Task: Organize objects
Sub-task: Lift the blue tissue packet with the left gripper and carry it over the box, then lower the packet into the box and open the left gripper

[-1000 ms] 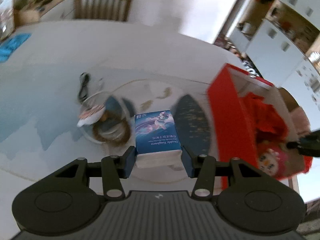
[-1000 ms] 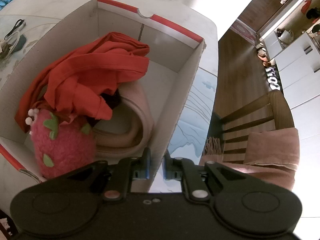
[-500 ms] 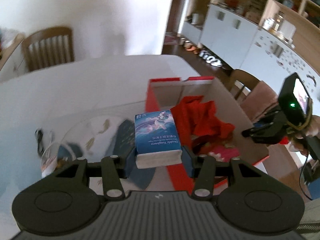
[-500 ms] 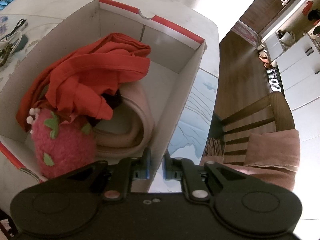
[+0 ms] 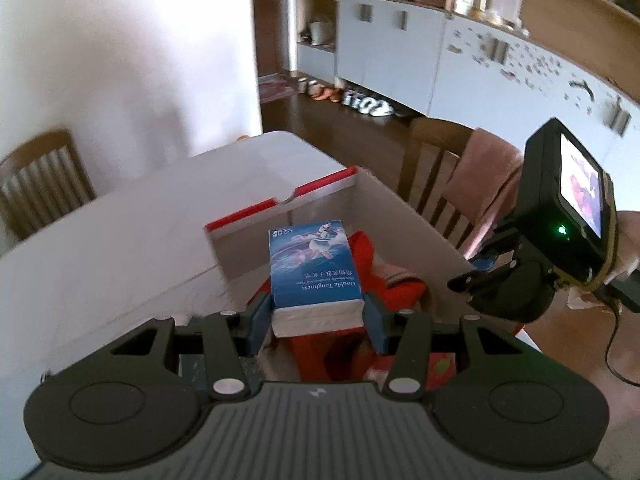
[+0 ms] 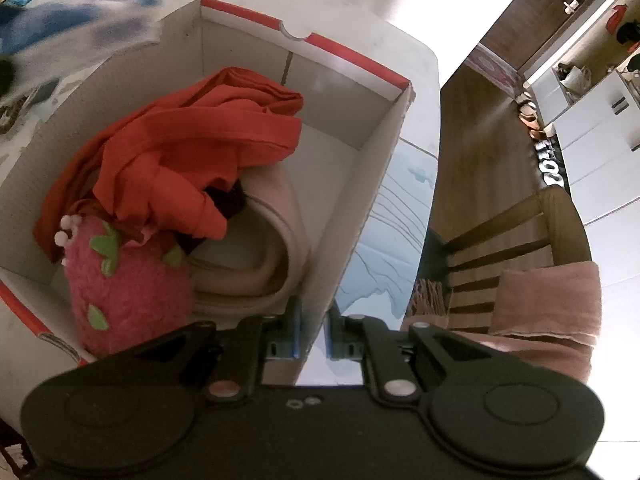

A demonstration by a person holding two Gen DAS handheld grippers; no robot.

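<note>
My left gripper (image 5: 318, 322) is shut on a blue tissue pack (image 5: 314, 270) and holds it in the air over the open red-and-white cardboard box (image 5: 280, 208). Inside the box (image 6: 344, 80) lie a red cloth (image 6: 200, 144), a pink strawberry plush (image 6: 128, 288) and a folded beige cloth (image 6: 272, 240). My right gripper (image 6: 312, 334) is shut on the box's right wall, pinching the cardboard between its blue pads. In the left wrist view the right gripper (image 5: 480, 276) shows at the box's right rim. A blue blur at the top left of the right wrist view is the moving pack (image 6: 80, 20).
The box stands on a white table (image 5: 120, 232) with a pale blue patterned mat (image 6: 400, 216). Wooden chairs stand at the table's far left (image 5: 40, 184) and right (image 6: 512, 264), the right one draped with a pink cloth (image 6: 552, 296). White cabinets (image 5: 480, 68) line the far wall.
My left gripper has carried the tissue pack from over the table's bowl and clutter rightward and up to above the box, rolling as it went. The right gripper has stayed on the box wall.
</note>
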